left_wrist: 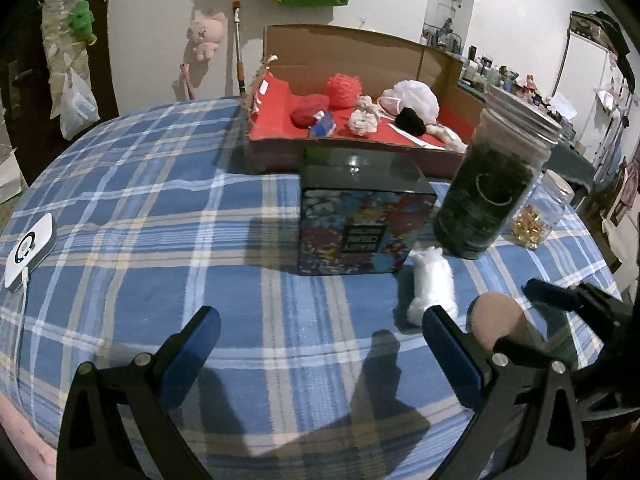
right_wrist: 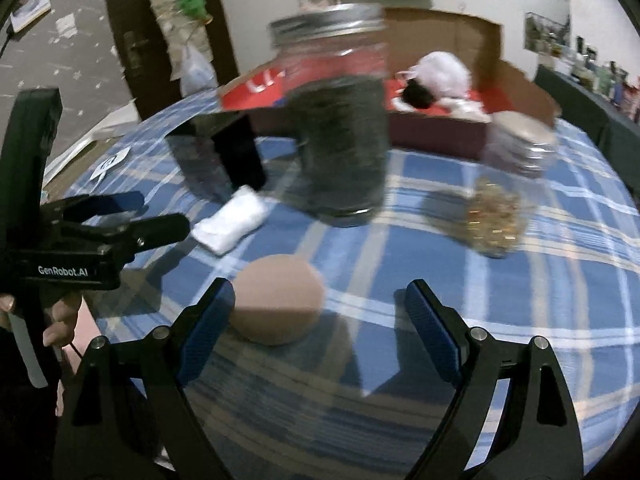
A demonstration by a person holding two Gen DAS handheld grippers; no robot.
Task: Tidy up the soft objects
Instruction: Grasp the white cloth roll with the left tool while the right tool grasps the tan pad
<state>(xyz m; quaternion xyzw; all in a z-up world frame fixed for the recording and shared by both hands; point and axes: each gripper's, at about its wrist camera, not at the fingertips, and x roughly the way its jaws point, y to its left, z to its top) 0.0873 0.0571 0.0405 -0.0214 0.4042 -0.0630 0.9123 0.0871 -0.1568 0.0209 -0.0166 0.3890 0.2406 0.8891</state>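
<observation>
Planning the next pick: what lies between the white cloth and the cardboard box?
In the left wrist view, the colourful tin stands between the white cloth and the cardboard box, with the big dark jar just beside it.

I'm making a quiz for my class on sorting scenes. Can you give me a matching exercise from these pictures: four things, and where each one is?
Things:
1. white rolled cloth
2. red yarn ball
3. beige round sponge
4. patterned tin

Places:
A. inside the cardboard box
B. close by the right tongs
C. against the tin's right corner
D. just in front of the box

Pairs: 1-C, 2-A, 3-B, 4-D
</observation>
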